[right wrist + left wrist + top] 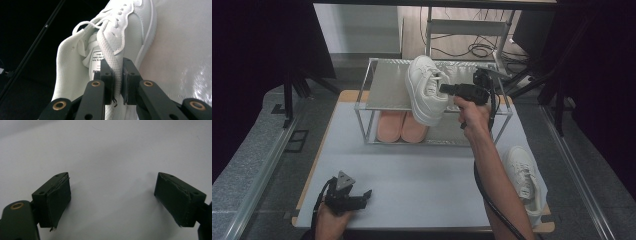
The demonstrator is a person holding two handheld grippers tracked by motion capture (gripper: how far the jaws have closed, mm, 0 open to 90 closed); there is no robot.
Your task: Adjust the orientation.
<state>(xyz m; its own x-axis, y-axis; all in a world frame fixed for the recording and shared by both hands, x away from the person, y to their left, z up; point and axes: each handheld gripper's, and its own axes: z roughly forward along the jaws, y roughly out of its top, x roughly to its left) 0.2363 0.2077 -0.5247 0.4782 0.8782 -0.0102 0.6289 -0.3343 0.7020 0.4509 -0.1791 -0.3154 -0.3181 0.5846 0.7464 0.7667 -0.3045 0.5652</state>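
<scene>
A person stands at a pale grey worktop (412,175) seen from above, with a handheld gripper in each hand.

The right gripper (447,89) is raised over a two-tier metal shoe rack (384,92) at the far side of the worktop. It holds a white sneaker (426,89), which hangs tilted above the rack's top shelf, toe pointing away from the person and heel overhanging the shelf's front edge. In the right gripper view, the two black fingers (107,82) are drawn close together and pinch the padded edge of the sneaker's collar (111,62), beside the tongue and its printed label. The laces and the perforated inner lining show above the grip. The shiny metal shelf surface (185,50) lies behind the shoe.

On the rack's lower shelf sits a pair of pink slippers (402,127), side by side, toes toward the person.

A second white sneaker (524,180) lies on the worktop near the right edge, just beside the person's right forearm, well apart from the rack.

The left gripper (368,194) rests low at the near left corner of the worktop, held in the person's left hand (331,222). In the left gripper view, its fingers (58,200) stand wide apart with nothing between them, over bare worktop surface.
</scene>
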